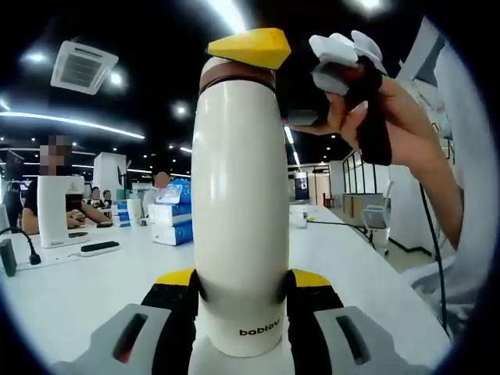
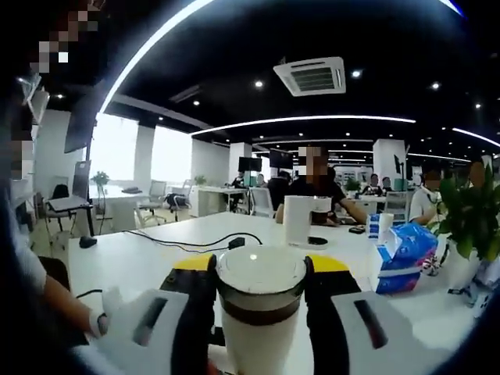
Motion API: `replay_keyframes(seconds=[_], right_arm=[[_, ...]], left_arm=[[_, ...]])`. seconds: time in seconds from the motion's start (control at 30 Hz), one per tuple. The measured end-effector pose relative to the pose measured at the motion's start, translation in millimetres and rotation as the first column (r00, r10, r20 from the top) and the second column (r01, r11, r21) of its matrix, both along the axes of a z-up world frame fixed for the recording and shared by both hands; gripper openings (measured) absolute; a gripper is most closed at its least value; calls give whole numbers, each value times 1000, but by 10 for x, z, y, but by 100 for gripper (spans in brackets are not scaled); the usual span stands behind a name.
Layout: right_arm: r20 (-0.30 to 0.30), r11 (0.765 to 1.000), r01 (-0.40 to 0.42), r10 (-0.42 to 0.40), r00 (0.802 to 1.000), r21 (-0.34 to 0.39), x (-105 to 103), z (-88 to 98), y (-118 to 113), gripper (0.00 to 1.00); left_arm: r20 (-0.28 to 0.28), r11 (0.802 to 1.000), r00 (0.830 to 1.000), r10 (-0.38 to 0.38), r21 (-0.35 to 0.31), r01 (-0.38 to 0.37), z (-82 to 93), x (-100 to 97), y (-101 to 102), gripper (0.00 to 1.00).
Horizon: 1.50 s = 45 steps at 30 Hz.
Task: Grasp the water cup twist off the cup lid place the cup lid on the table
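The water cup (image 1: 238,211) stands upright on the desk (image 1: 94,281), clamped low by the left hand-held gripper (image 1: 241,305). The right hand-held gripper (image 2: 259,293) is closed around the cup lid (image 2: 260,285).

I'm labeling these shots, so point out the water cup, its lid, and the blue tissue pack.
water cup (image 1: 238,211): left gripper view, middle of white body.
cup lid (image 2: 260,273): right gripper view, flat top between the jaws.
blue tissue pack (image 2: 402,254): right gripper view, front face.

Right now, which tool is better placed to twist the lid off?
Right. The right tool flanks the cup lid at the top, while the left tool clamps the water cup body low down, steadying it.
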State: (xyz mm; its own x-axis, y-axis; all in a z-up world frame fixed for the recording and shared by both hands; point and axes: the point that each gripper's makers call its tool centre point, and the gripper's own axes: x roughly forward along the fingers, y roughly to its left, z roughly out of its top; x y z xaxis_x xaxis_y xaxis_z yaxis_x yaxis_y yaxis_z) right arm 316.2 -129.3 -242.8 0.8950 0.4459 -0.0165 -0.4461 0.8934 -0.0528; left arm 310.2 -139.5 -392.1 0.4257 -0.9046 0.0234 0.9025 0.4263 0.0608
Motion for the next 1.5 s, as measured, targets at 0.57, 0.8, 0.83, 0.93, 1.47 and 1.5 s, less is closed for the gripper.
replay_keyframes(seconds=[0.57,0.8,0.83,0.93,1.47,1.5], right_arm=[[-54,975,-221,220,974,-28,-10,-21,62,46],[-73,938,-346,344,936,-25,-29,-30,74,46],[-73,935,-354,351,933,-31,-26,-26,72,46],[-77,913,-407,404,912,-30,-35,-34,84,46],[-97,813,-578,570,816,-75,-58,-58,132,46],[-97,803,-591,584,806,-78,-64,-59,142,46]], left_arm=[[-3,1000,1000,-1,-1,1,0,7,4,46],[-2,1000,1000,-1,0,1,-1,10,2,46],[-1,1000,1000,-1,0,1,-1,10,2,46],[-2,1000,1000,0,0,0,-1,11,0,46],[-3,1000,1000,2,-2,-2,-4,18,6,46],[-4,1000,1000,2,-3,-2,-4,19,9,46]])
